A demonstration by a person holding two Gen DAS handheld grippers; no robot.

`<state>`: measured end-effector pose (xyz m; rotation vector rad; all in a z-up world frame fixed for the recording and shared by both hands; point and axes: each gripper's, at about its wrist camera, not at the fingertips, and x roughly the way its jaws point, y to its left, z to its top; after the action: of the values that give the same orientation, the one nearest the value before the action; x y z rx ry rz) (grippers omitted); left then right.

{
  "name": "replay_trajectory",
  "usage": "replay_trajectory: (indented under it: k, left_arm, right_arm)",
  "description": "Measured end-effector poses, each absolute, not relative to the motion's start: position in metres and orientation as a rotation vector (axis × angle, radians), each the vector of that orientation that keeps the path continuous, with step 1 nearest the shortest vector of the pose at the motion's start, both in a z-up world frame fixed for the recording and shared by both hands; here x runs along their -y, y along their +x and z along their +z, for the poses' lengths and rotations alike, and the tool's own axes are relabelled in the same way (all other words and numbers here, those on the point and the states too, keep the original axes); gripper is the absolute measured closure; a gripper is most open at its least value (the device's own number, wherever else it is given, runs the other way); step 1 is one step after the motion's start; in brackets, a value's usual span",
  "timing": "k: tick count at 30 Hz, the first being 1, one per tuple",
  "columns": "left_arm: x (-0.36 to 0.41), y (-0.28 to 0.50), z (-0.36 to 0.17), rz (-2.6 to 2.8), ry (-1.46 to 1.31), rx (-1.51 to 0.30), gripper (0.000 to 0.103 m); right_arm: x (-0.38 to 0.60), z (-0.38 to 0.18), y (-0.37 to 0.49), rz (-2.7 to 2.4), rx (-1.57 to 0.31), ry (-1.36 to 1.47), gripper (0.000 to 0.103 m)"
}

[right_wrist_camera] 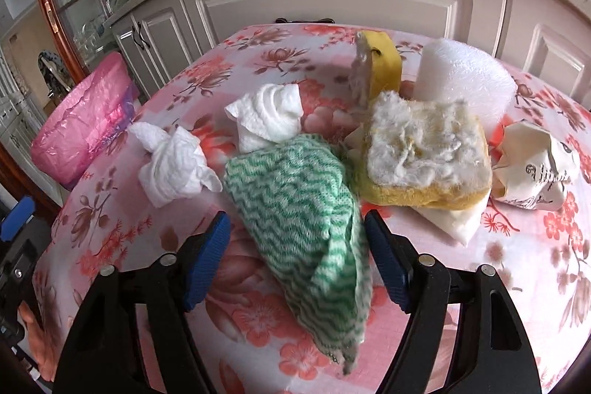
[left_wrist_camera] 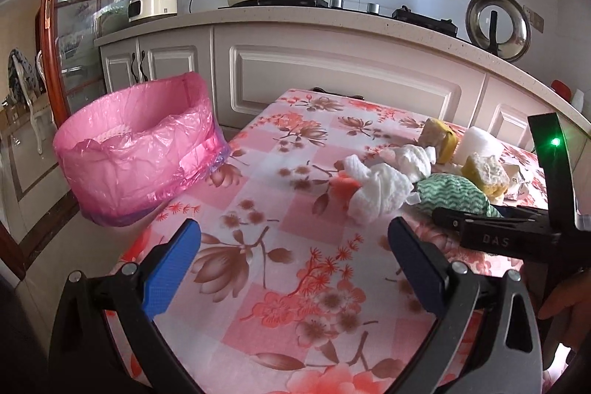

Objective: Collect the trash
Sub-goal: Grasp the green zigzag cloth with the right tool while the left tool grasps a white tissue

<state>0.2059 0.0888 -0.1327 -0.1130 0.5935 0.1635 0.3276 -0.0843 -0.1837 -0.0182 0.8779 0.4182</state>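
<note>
At the far left stands the bin (left_wrist_camera: 136, 150) with a pink bag, just off the edge of the bench (left_wrist_camera: 280, 268). The left gripper (left_wrist_camera: 293, 263) hovers with jaws wide open and empty. To the right, the right gripper (right_wrist_camera: 297, 261) has its jaws open around the green cloth (right_wrist_camera: 295, 209), the pads not pressing yet. I think it should go lower and close on the thick middle fold, so the yellow sponge (right_wrist_camera: 424, 154) beside it is not dragged.
</note>
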Motion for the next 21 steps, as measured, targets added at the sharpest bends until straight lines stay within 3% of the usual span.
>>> replay_trajectory:
  k: [4, 7, 21]
  left_arm:
    - [-0.085, 0.211, -0.133, 0.16, -0.096, -0.61, 0.005]
    - [-0.081, 0.218, -0.134, 0.153, -0.097, -0.626, 0.005]
    - [-0.043, 0.289, -0.146, 0.098, -0.056, -0.734, 0.005]
  right_arm:
    - [0.084, -0.182, 0.321, 0.445, -0.874, -0.042, 0.079]
    - [0.088, -0.177, 0.311, 0.469, -0.855, -0.05, 0.087]
    - [0.156, -0.14, 0.257, 0.452, -0.719, 0.038, 0.092]
